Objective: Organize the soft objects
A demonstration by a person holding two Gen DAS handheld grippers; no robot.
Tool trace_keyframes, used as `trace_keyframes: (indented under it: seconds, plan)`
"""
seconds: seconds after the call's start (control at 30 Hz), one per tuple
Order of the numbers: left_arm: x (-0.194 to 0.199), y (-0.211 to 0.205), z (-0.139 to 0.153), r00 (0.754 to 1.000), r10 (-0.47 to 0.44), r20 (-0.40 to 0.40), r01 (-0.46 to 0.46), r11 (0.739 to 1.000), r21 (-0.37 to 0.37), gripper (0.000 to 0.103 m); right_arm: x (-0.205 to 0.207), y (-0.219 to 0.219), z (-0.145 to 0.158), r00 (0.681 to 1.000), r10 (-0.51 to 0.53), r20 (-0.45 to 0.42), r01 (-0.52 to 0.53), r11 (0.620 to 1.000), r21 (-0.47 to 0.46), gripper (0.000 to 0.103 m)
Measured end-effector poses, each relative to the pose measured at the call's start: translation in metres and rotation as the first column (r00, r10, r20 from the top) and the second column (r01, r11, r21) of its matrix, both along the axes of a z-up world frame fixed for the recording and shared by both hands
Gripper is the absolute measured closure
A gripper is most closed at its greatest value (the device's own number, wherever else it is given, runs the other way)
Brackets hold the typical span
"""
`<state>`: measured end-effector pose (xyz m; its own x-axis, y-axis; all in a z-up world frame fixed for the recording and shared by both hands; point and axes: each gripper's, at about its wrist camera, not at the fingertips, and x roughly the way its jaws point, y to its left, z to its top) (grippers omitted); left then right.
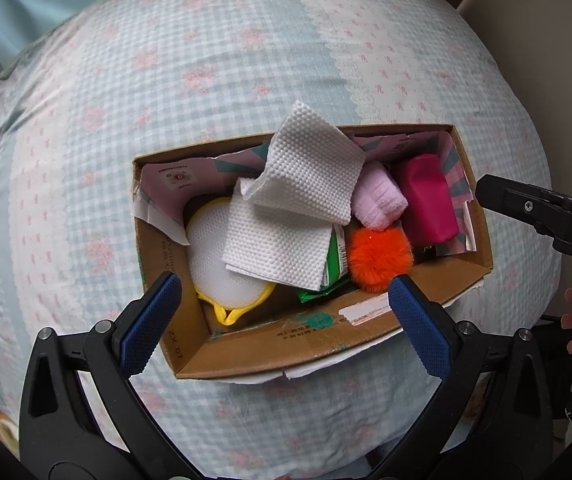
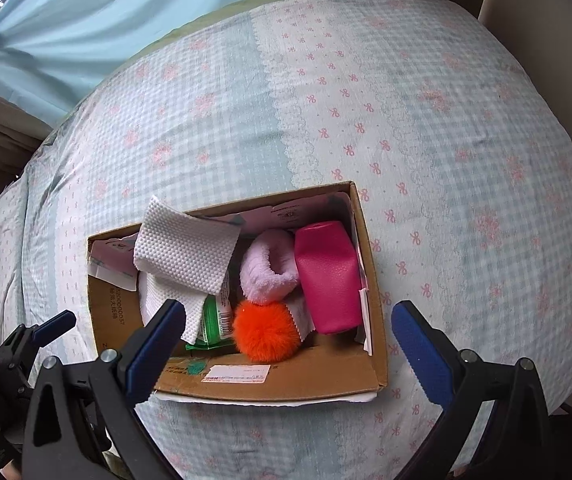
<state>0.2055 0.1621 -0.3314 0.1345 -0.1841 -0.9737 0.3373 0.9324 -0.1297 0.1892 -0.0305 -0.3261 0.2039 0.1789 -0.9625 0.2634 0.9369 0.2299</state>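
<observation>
Left wrist view: left tool [image 1: 284, 282] is hovering over the near rim of the cardboard box [image 1: 426, 294], fingers spread wide, gripping nothing. Box is sitting mid-frame on the bed [image 1: 166, 80], and the soft things are all sitting inside it: white paper towel [image 1: 310, 168] draping on top at centre, white-and-yellow mesh pad [image 1: 206, 252] at left, green packet [image 1: 336, 264] half buried under the towel, orange pompom [image 1: 380, 258], pale pink fuzzy sock [image 1: 378, 200], magenta pouch [image 1: 426, 200] at right. Probably packed tight so nothing is rolling around. Right tool is poking in at the right edge, cut off.

Right wrist view: right tool [image 2: 288, 312] is also spread and empty, hanging over the box's near right corner [image 2: 380, 368]. Same contents are showing; the mesh pad is hidden under the towel [image 2: 186, 252]. Box label text is too small to read. Bed looks bare around the box, so sorting seems nearly finished.
</observation>
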Motion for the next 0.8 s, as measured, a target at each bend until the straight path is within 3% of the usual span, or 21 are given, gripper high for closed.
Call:
trace_keyframes:
  seconds: [0.27, 0.5, 0.63, 0.8]
  plan:
    - [-0.016, -0.003, 0.033, 0.998, 0.042, 0.056, -0.043, 0.999, 0.021, 0.000, -0.015, -0.009, 0.035, 0.997, 0.063, 0.055, -0.063, 0.998, 0.007, 0.001]
    - [-0.039, -0.016, 0.108, 0.977, 0.113, 0.182, -0.117, 0.993, 0.015, 0.000, -0.041, -0.035, 0.131, 0.965, 0.168, 0.199, -0.147, 0.982, -0.114, 0.001]
    - [-0.058, -0.029, 0.169, 0.944, 0.141, 0.297, -0.147, 0.989, -0.005, 0.000, -0.063, -0.054, 0.197, 0.933, 0.194, 0.302, -0.138, 0.970, -0.200, 0.000]
    - [-0.089, -0.040, 0.244, 0.878, 0.197, 0.437, -0.186, 0.980, -0.068, 0.000, -0.096, -0.071, 0.257, 0.894, 0.182, 0.410, -0.071, 0.960, -0.271, 0.001]
